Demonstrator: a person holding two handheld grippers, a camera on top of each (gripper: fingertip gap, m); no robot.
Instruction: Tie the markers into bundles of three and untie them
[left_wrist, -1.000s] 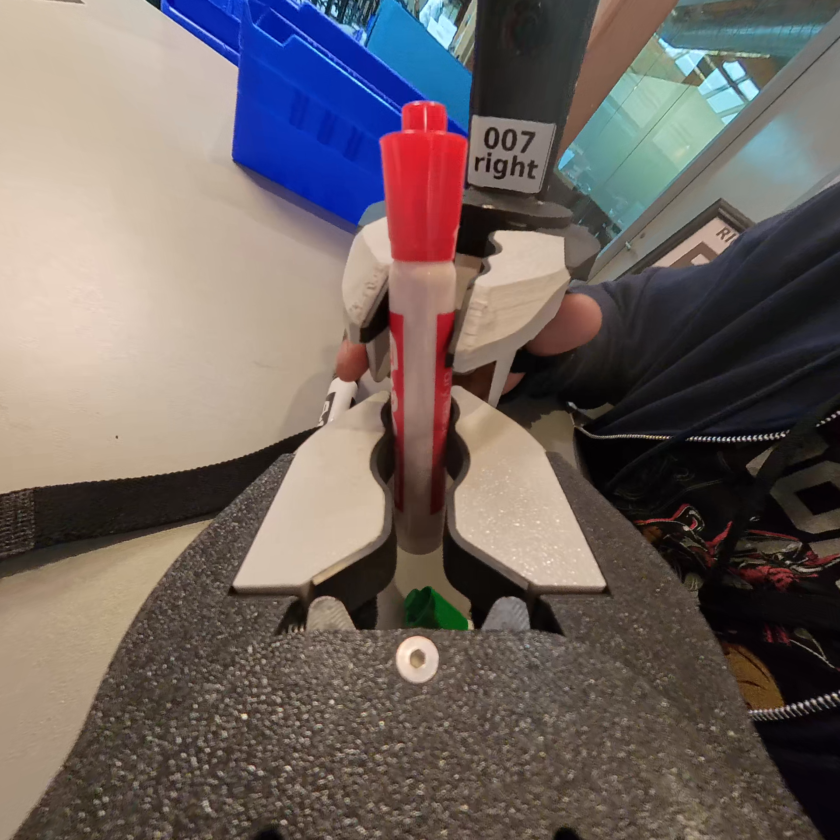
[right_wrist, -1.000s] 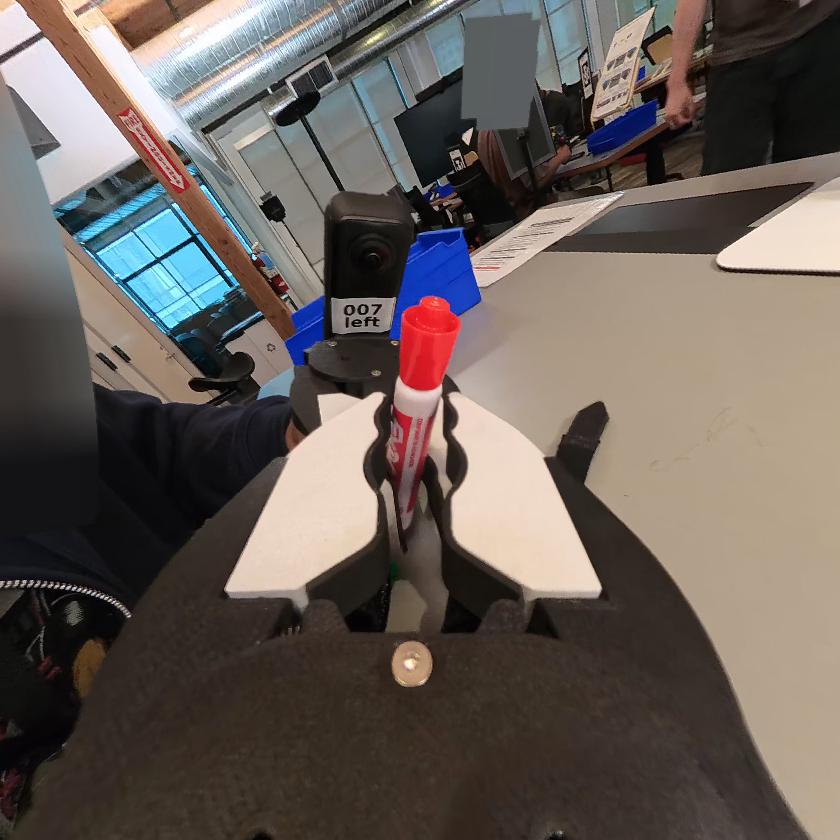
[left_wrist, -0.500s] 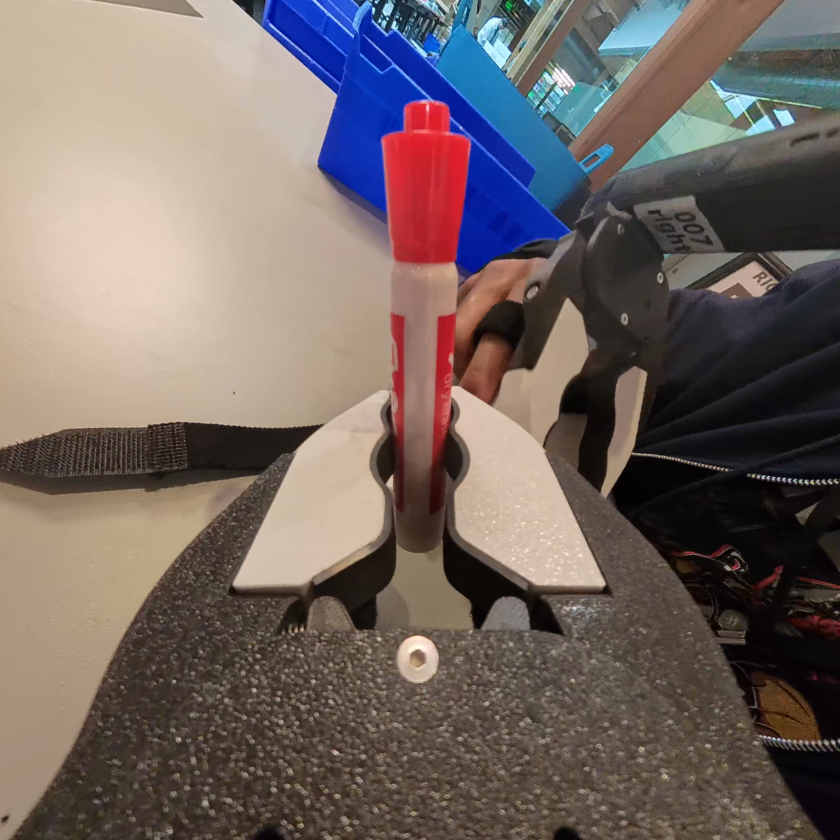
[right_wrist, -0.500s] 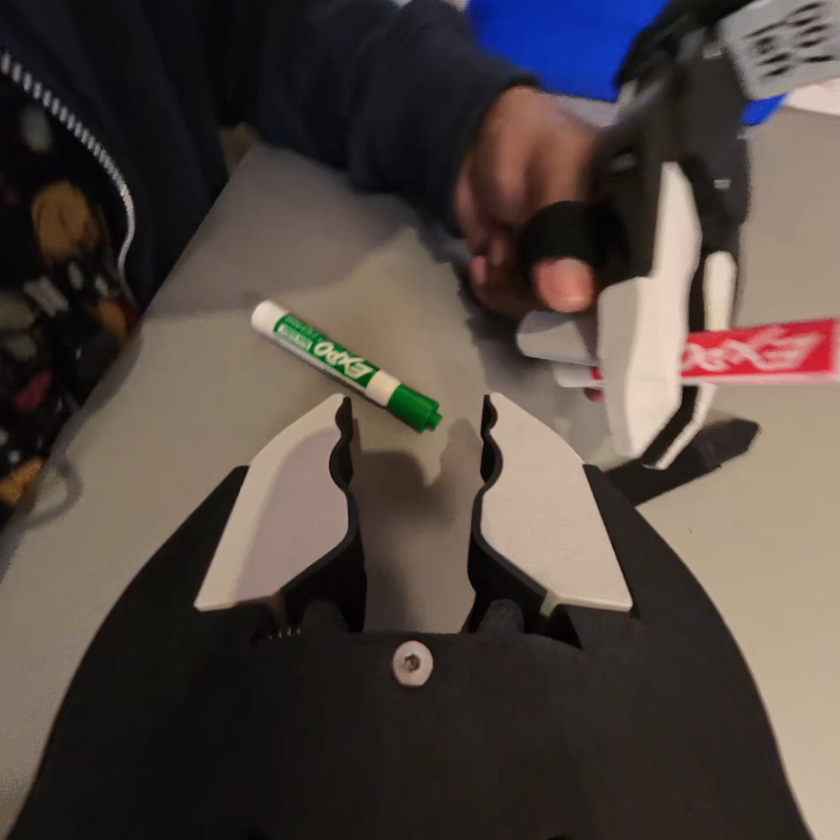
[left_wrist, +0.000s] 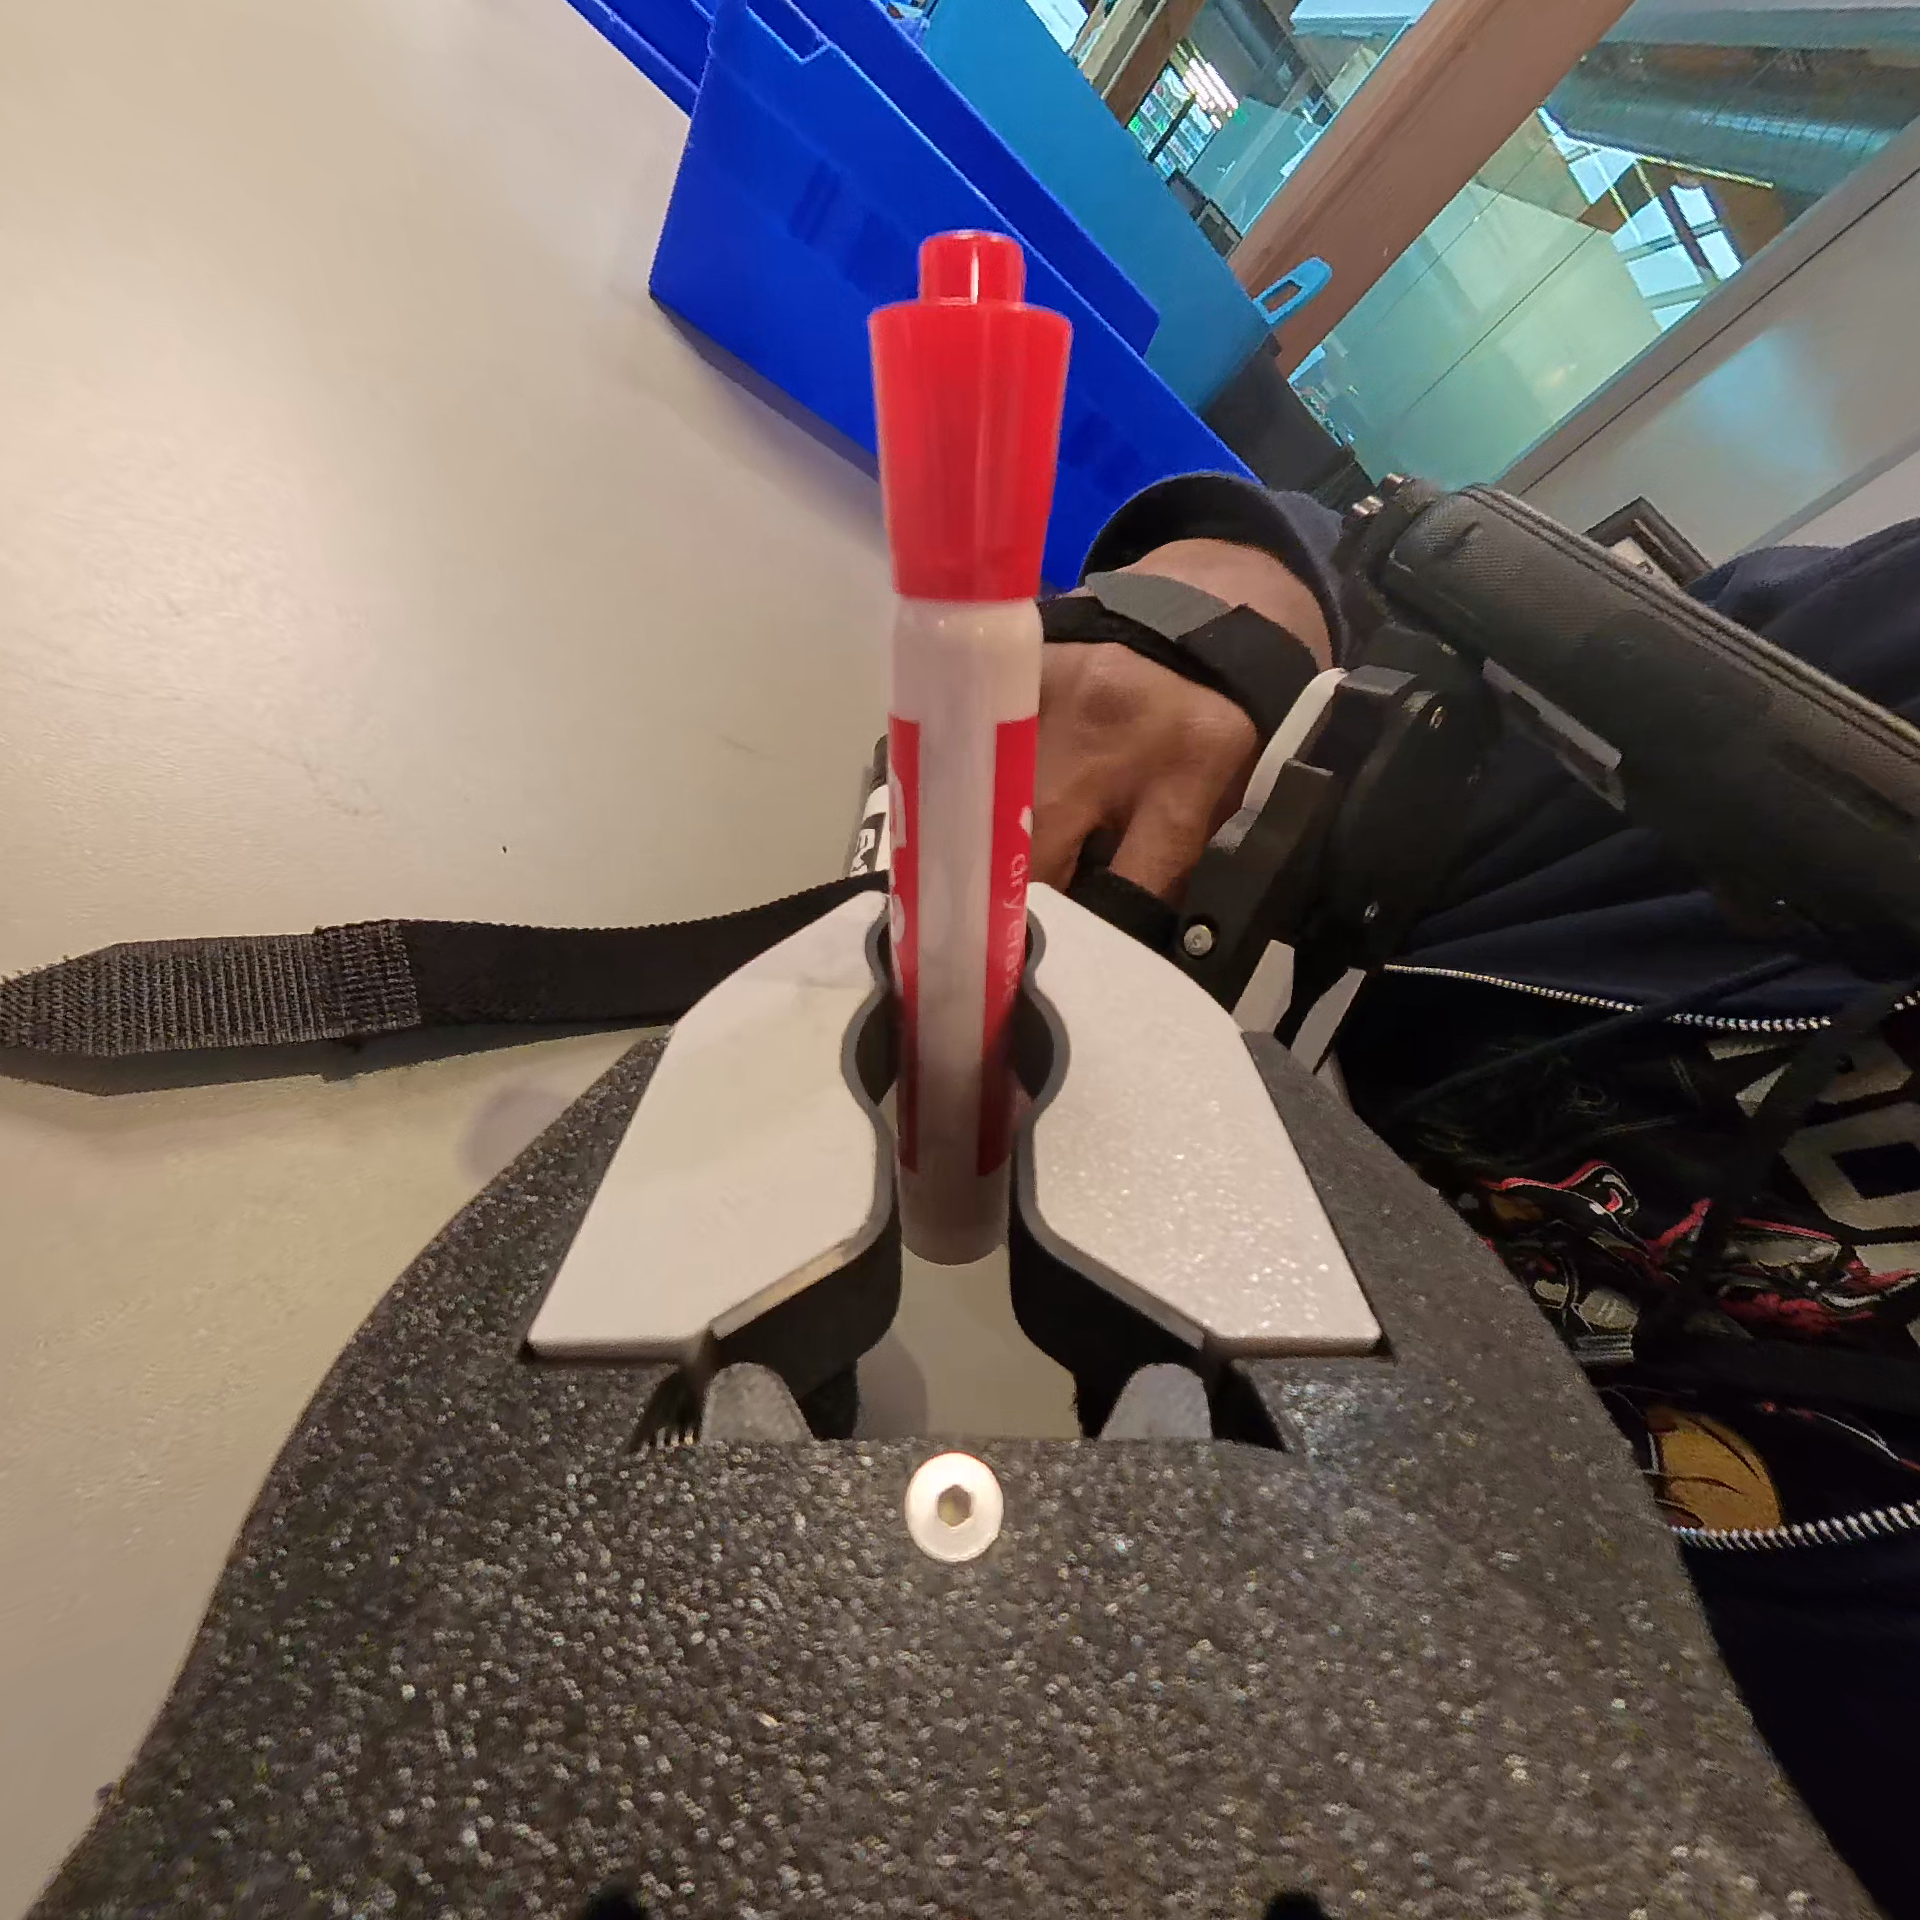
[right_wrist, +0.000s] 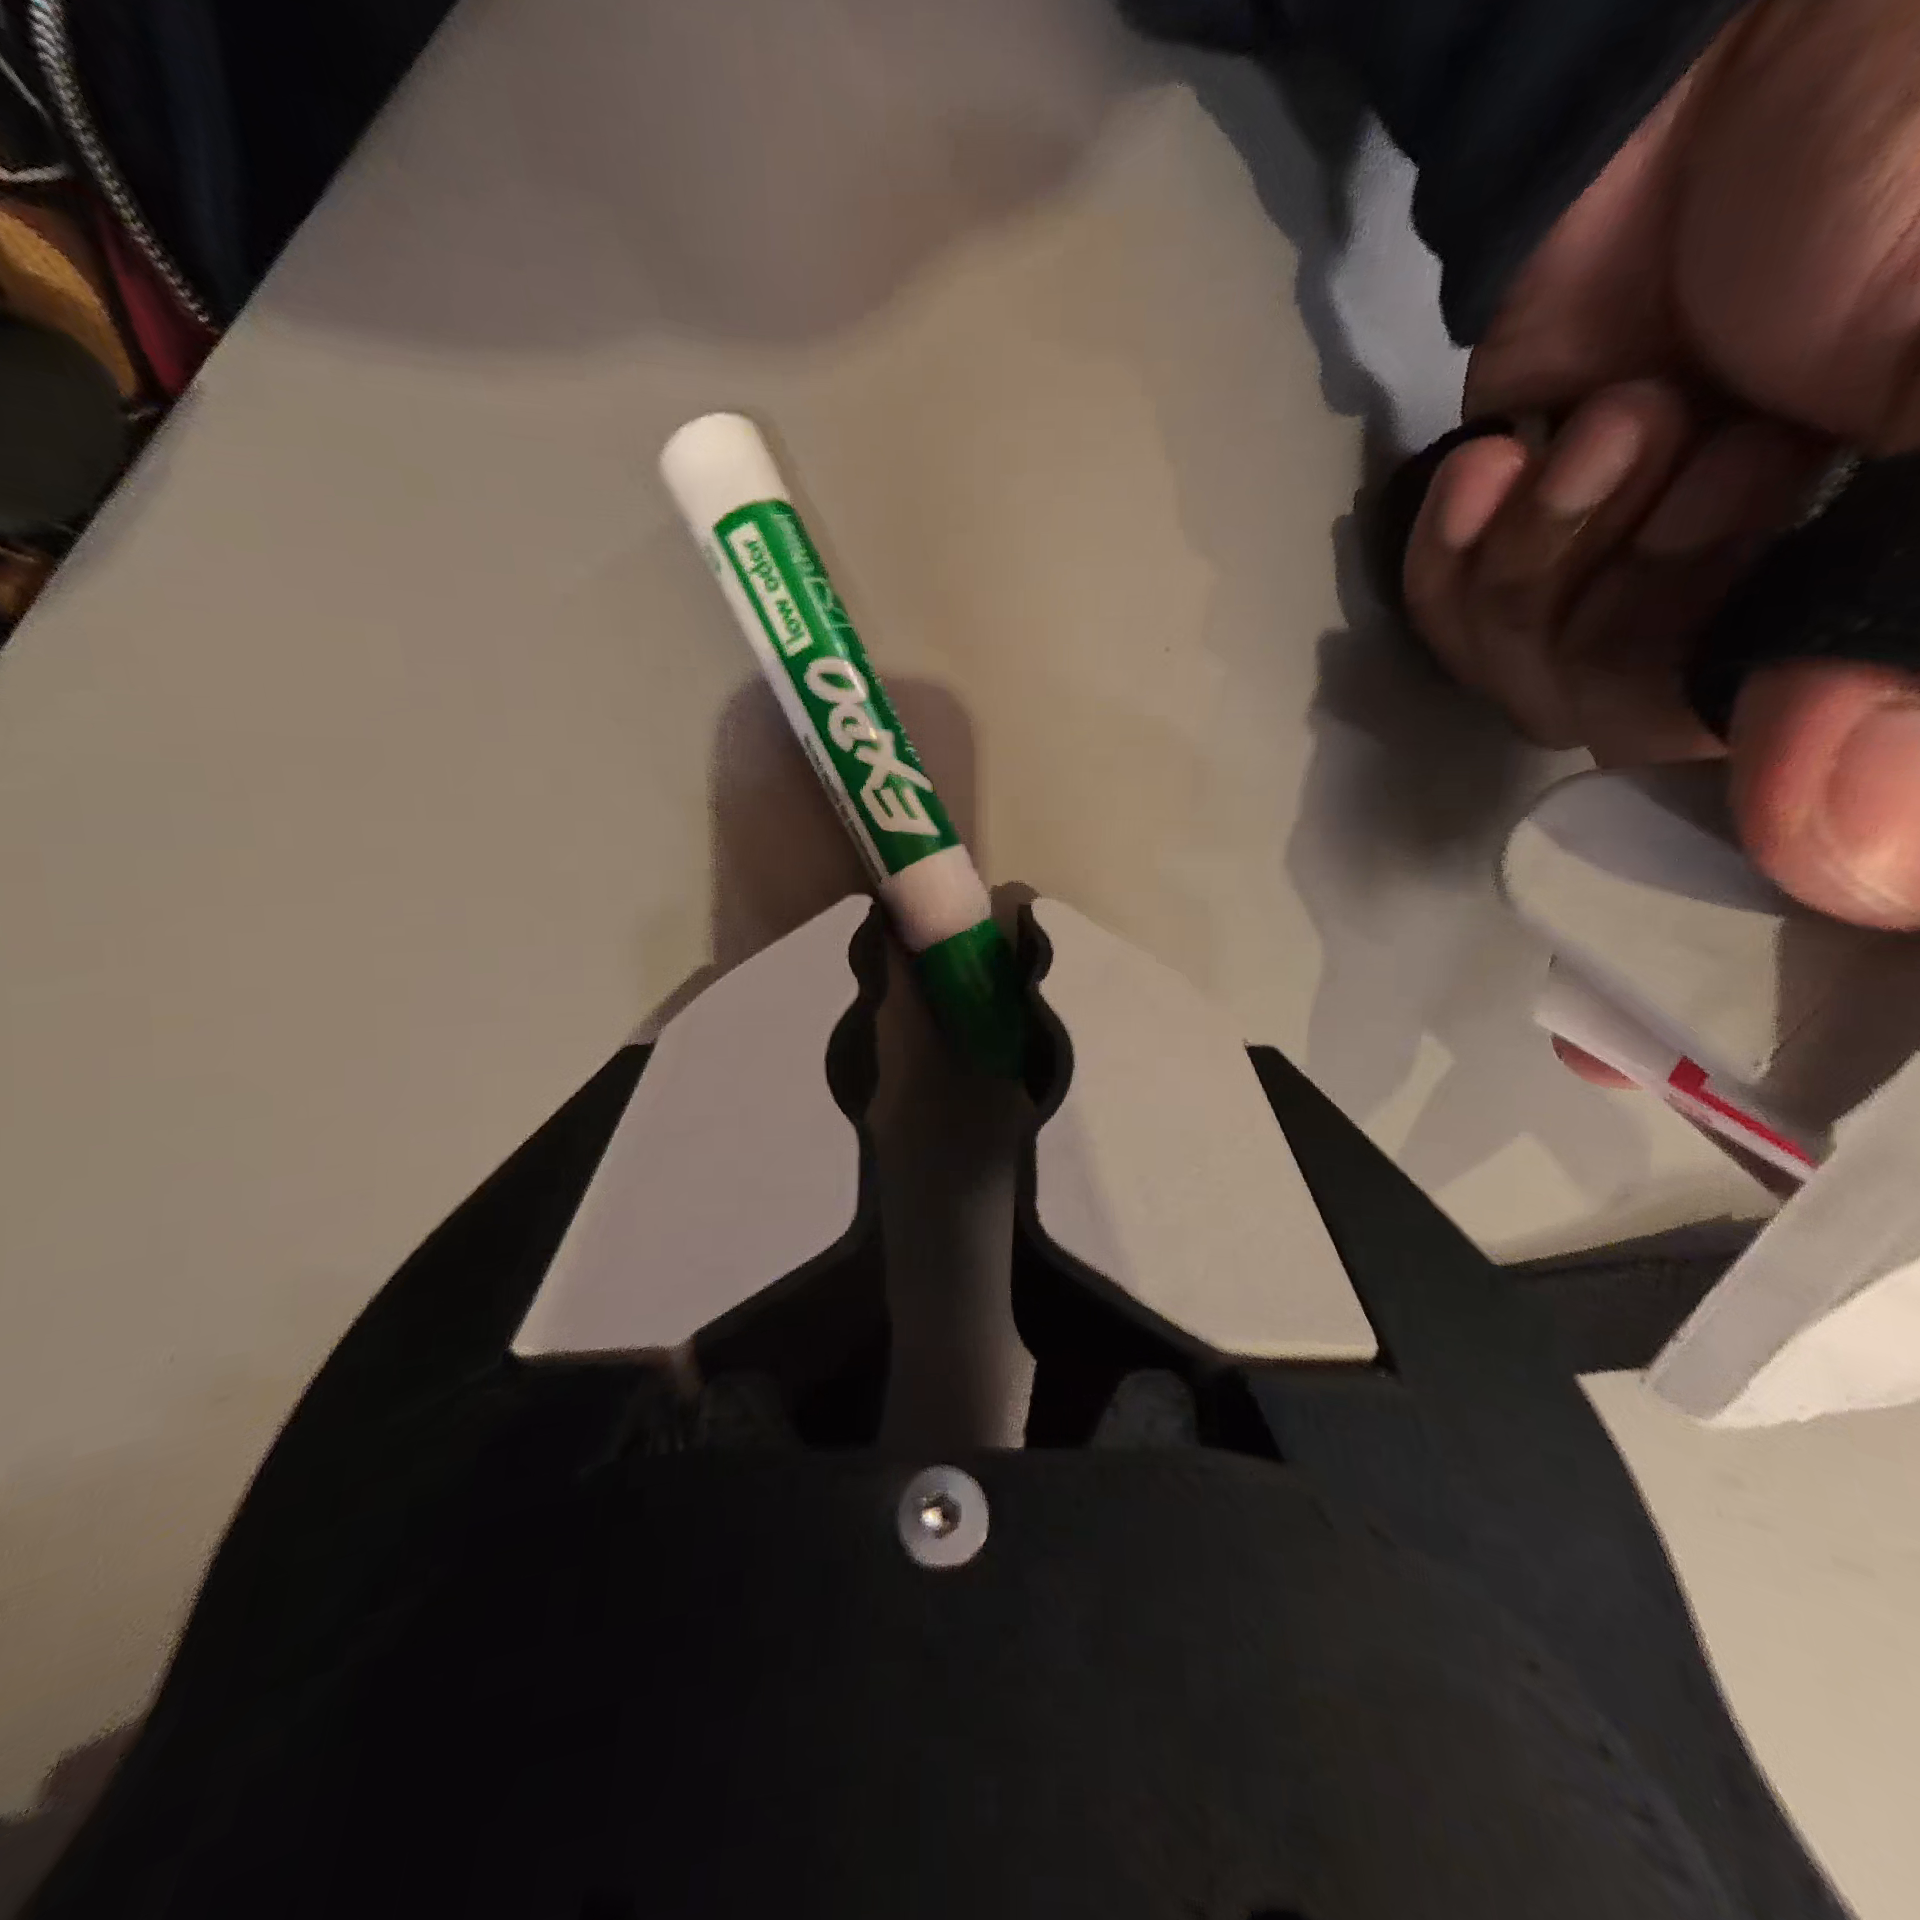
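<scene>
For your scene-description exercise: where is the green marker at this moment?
In the right wrist view, the green marker lies on the table near its edge, its green cap between the fingertips of the right gripper, left of the person's hand.

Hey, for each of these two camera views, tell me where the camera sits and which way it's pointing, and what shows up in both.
Left wrist view: sits on the left gripper, looking forward and low across the table toward blue bins; its fingers clamp the red marker; the person's right hand shows.

Right wrist view: sits on the right gripper, looking down at the table; its fingers flank the green marker cap; the person's left hand shows.

Shared: the red marker, the table, each other's hand.
</scene>
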